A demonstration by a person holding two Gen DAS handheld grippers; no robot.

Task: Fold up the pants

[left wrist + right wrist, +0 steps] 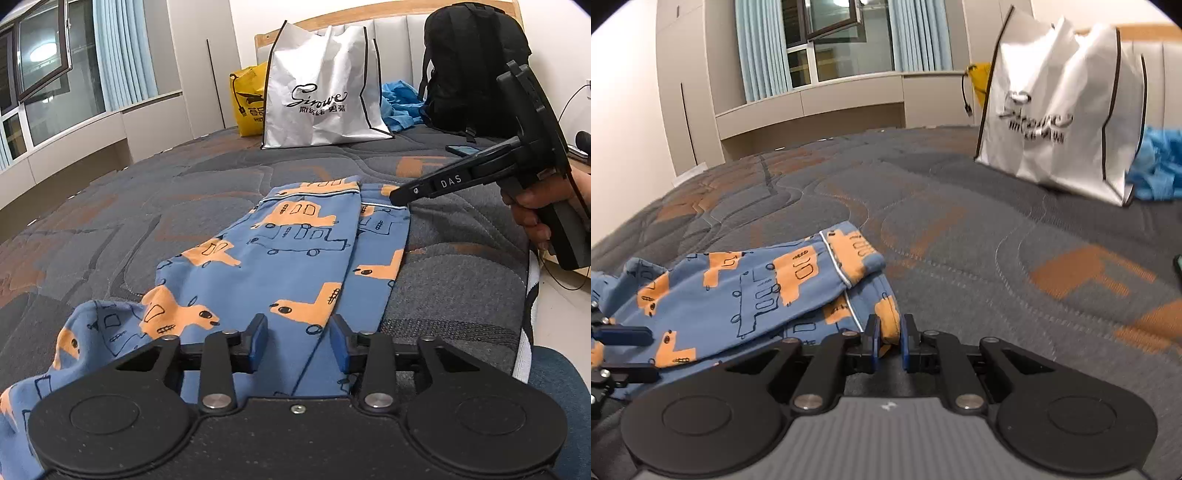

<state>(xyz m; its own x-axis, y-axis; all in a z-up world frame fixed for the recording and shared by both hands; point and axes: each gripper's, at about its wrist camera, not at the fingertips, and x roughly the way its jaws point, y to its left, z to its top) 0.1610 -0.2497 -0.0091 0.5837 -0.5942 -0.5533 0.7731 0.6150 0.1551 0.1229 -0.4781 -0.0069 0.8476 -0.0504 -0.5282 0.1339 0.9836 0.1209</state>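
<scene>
The pants (280,266) are soft matt cloth, blue with orange print and a thin white piping at the cuffs. Under them the bed (184,192) has a quilted, coarse-woven cover with stitched ridges. Behind the pants the white bag (325,92) looks like crinkly paper-like material with a faint sheen; beside it the backpack (469,66) is dull black fabric. The left claw (298,345) and right claw (888,341) are matt black plastic with bright metal rivets and smooth blue pads (258,343)
</scene>
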